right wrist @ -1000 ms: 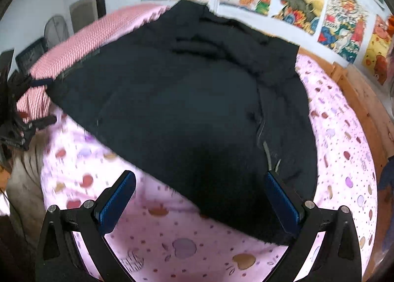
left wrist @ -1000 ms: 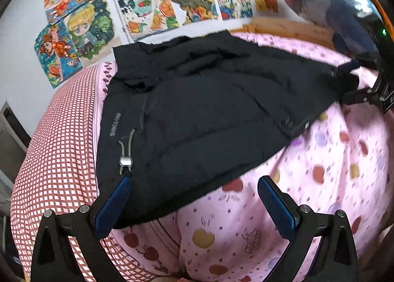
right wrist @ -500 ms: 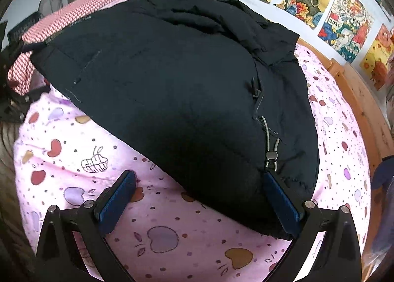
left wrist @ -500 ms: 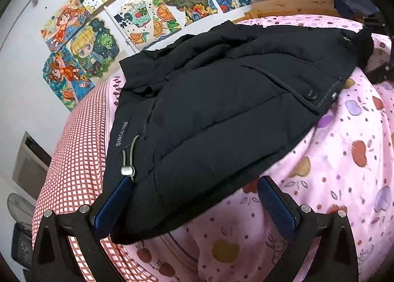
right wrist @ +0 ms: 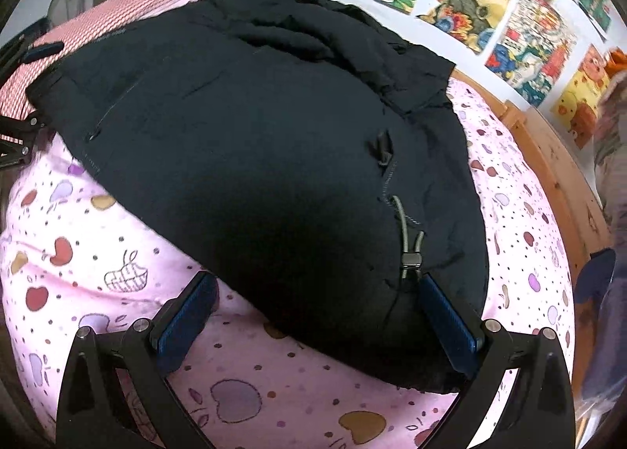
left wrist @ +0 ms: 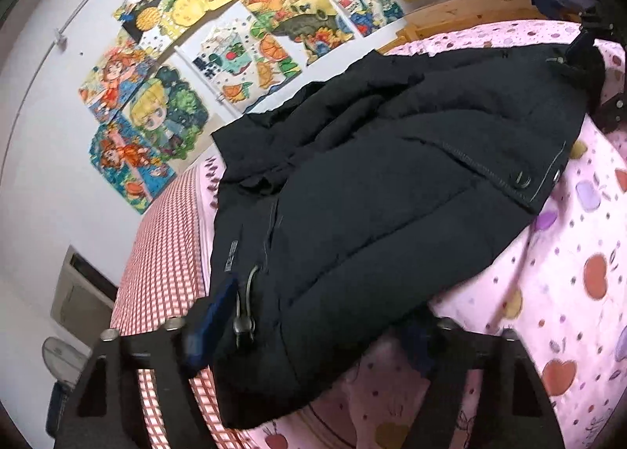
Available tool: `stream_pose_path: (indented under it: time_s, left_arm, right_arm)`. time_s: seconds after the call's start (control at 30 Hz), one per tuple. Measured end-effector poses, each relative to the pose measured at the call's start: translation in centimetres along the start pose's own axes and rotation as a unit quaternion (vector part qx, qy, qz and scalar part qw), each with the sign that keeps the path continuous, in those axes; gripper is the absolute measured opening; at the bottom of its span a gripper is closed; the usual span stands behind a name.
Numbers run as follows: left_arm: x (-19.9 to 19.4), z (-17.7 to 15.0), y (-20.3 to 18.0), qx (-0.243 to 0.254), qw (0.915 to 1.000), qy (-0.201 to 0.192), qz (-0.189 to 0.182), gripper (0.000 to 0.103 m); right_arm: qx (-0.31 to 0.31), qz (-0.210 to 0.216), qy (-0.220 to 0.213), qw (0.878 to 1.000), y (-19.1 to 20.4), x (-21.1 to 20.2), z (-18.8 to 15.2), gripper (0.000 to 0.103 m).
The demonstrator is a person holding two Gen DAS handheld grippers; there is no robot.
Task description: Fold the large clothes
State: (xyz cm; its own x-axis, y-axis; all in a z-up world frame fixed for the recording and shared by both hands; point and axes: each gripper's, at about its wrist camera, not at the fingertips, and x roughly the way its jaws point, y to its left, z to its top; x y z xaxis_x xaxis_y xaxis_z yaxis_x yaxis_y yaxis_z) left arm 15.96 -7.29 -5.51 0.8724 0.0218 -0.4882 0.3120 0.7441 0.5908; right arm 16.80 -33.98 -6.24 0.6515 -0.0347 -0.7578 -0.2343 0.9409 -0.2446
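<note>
Black padded jacket (left wrist: 392,190) sprawled across the pink fruit-print bedsheet (left wrist: 580,261), its collar end up toward the wall of bright cartoon posters (left wrist: 219,69), its hem down here at the near edge of the bed. And there's the move: the left tool (left wrist: 313,327), which stood fully spread half a second back, is closing on the hem corner now. Its blue pads look blurred with motion, the left-hand one beside the grey drawcord toggle (left wrist: 243,325), the other mostly hidden under the fold of fabric. Cloth is plainly between the jaws, though I can't say the pads are pressing it yet. The view has also tipped and rolled a touch compared with a second ago, so the wrist has angled in to meet the hem. Over on the other side, the right tool (right wrist: 313,315) is wide open and holding nothing, with the opposite hem corner lying between its pads and a second cord toggle (right wrist: 409,261) just by the right-hand pad. By my reading, this is the start of a fold: one corner being taken, the other lined up. Once both corners are pinched, the bulky hem can be carried up toward the collar; the puffy fabric may slip if the bite is shallow.
</note>
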Motion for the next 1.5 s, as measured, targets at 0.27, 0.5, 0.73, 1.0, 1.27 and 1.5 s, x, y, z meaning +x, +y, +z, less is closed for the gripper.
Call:
stream_pose_path:
  time_s: [0.27, 0.5, 0.73, 1.0, 1.27, 1.5]
  left_arm:
    - [0.4, 4.1, 3.5, -0.062, 0.9954, 0.000, -0.073, 0.016]
    - [1.5, 7.7, 6.8, -0.132, 0.9850, 0.002, -0.111, 0.012]
    - [1.8, 8.0, 7.0, -0.139, 0.9843, 0.000, -0.108, 0.011]
    - [0.5, 4.7, 5.6, -0.145, 0.9851, 0.003, -0.093, 0.009]
    - [-2.4, 3.2, 6.7, -0.175, 0.9809, -0.021, -0.081, 0.007]
    - [-6.7, 4.4, 9.2, -0.181, 0.9787, -0.054, -0.081, 0.006]
  right_arm:
    - [-0.023, 0.026, -0.020, 0.999, 0.9, -0.2, -0.2, 0.101]
    - [-0.024, -0.033, -0.016, 0.999, 1.0, 0.8, 0.6, 0.101]
    - [0.023, -0.123, -0.054, 0.991, -0.2, 0.3, 0.7, 0.098]
    - [0.042, -0.073, -0.103, 0.991, -0.5, -0.8, 0.8, 0.024]
    - [0.090, -0.032, -0.190, 0.977, -2.0, -5.1, 1.3, 0.012]
    - [0.103, 0.019, -0.226, 0.969, -4.3, -10.4, 3.0, 0.011]
